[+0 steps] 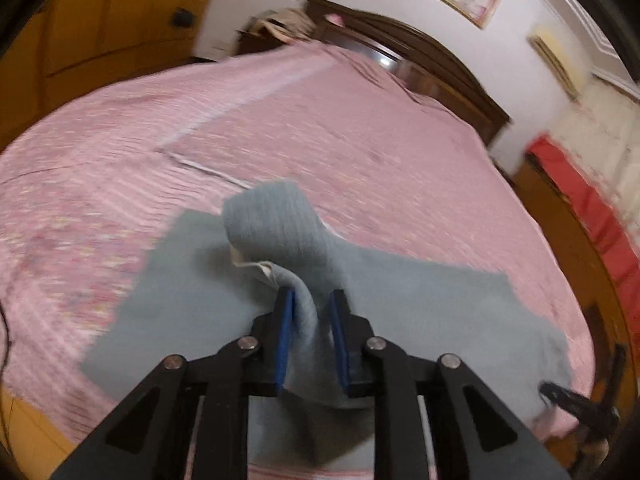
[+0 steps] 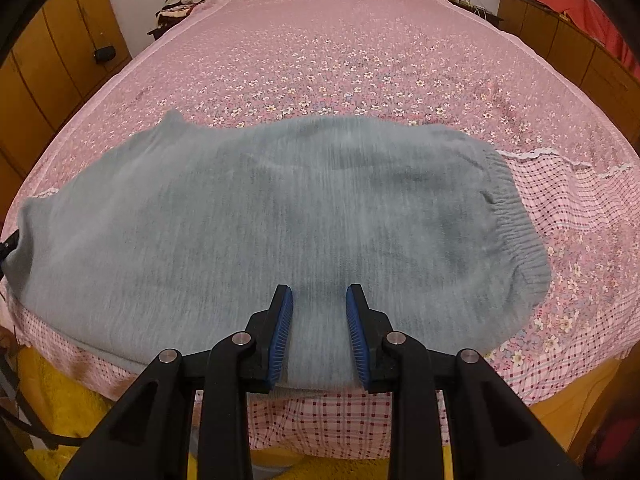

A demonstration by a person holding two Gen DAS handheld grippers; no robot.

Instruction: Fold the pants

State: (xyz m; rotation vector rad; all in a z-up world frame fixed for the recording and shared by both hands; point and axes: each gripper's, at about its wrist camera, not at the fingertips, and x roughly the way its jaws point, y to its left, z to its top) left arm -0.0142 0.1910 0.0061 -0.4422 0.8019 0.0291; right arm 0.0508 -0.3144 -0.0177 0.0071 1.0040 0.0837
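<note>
The left gripper (image 1: 311,300) has a raised fold of the grey pants (image 1: 280,224) between its fingers, whether pinched tight I cannot tell, with the rest spread flat ahead on the pink bedspread (image 1: 340,128). The right gripper (image 2: 319,300) hangs with fingers apart above the near edge of the pants (image 2: 280,208), their elastic waistband (image 2: 516,224) ahead to its right and the floral bedspread (image 2: 340,48) beyond.

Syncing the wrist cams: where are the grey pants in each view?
Left wrist: grey pants lower centre, a raised fold standing between the left gripper fingers.
Right wrist: pants spread across the middle, right gripper over their near edge.
Shared landmark: pink bedspread.
</note>
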